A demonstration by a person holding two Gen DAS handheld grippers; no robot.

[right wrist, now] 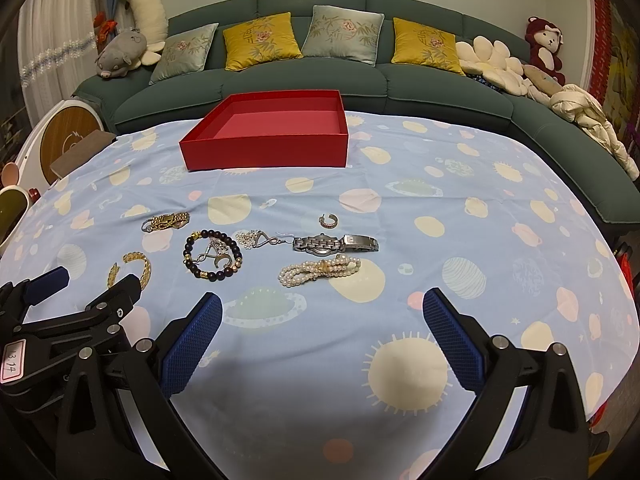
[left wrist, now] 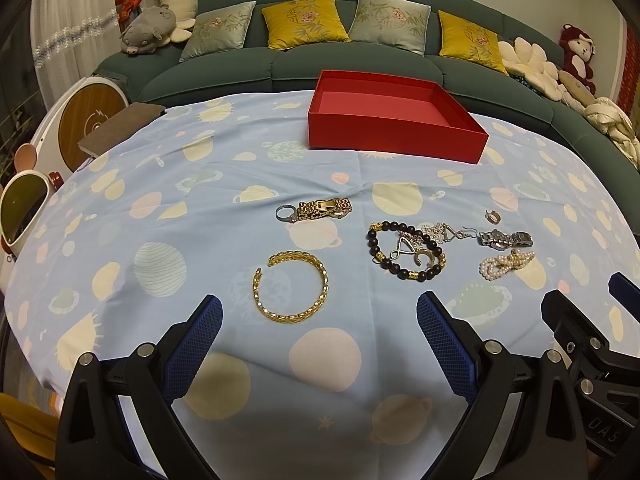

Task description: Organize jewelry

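An empty red box [left wrist: 396, 136] [right wrist: 264, 152] stands at the far side of the blue planet-print cloth. Jewelry lies in front of it: a gold bangle [left wrist: 291, 288] [right wrist: 132, 268], a gold watch band [left wrist: 324, 208] [right wrist: 166, 222], a dark bead bracelet [left wrist: 406, 254] [right wrist: 212, 254] with silver pieces on it, a silver watch [left wrist: 506, 238] [right wrist: 334, 244], a pearl bracelet [left wrist: 506, 264] [right wrist: 320, 270] and a small ring [right wrist: 328, 221]. My left gripper [left wrist: 320, 320] hovers open just short of the bangle. My right gripper [right wrist: 322, 320] is open, near the pearls, holding nothing.
A green sofa [left wrist: 360, 60] with yellow and grey cushions runs behind the table, with plush toys at both ends. A round white and wood appliance [left wrist: 86, 128] and a brown book [left wrist: 120, 128] sit at the left edge. Bare cloth stretches right of the jewelry.
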